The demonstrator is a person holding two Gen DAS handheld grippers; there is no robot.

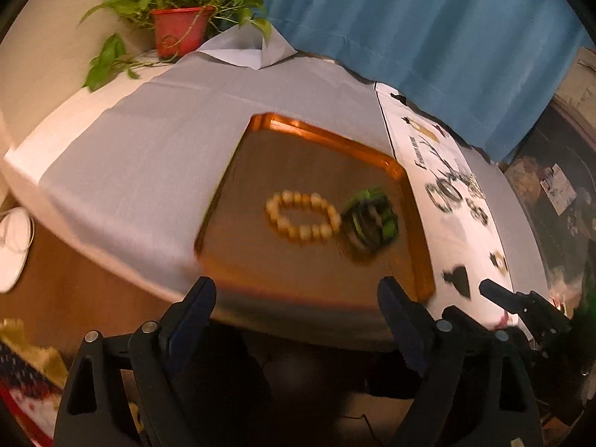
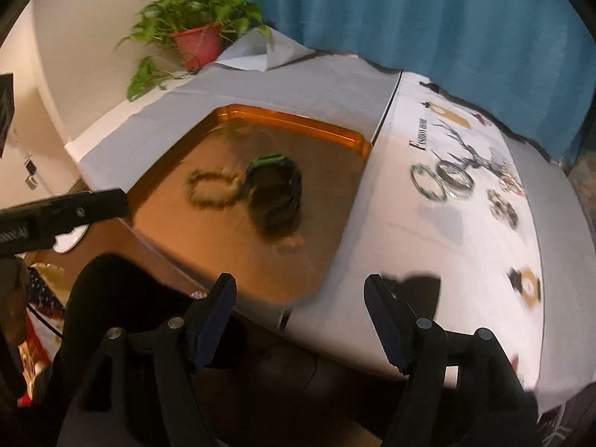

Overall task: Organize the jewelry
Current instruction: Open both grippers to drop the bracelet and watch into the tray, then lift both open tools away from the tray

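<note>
An orange-rimmed tray [image 1: 331, 138] lies on the grey cloth and also shows in the right wrist view [image 2: 290, 117]. In it lie a cream bead bracelet [image 1: 302, 220] and a green-and-black bracelet [image 1: 370, 219], side by side and touching; they are blurred in the right wrist view, bead bracelet [image 2: 212, 190], green bracelet [image 2: 275, 190]. Several more bangles [image 2: 443, 182] lie on a printed white sheet right of the tray. My left gripper [image 1: 296, 298] is open and empty at the tray's near edge. My right gripper [image 2: 300, 298] is open and empty over the tray's near right corner.
A potted plant in a red pot [image 1: 178, 29] stands at the table's far left corner. A blue curtain [image 1: 409, 18] hangs behind. The printed sheet [image 2: 447, 246] covers the table's right part. The other gripper shows at the left edge of the right wrist view [image 2: 63, 212].
</note>
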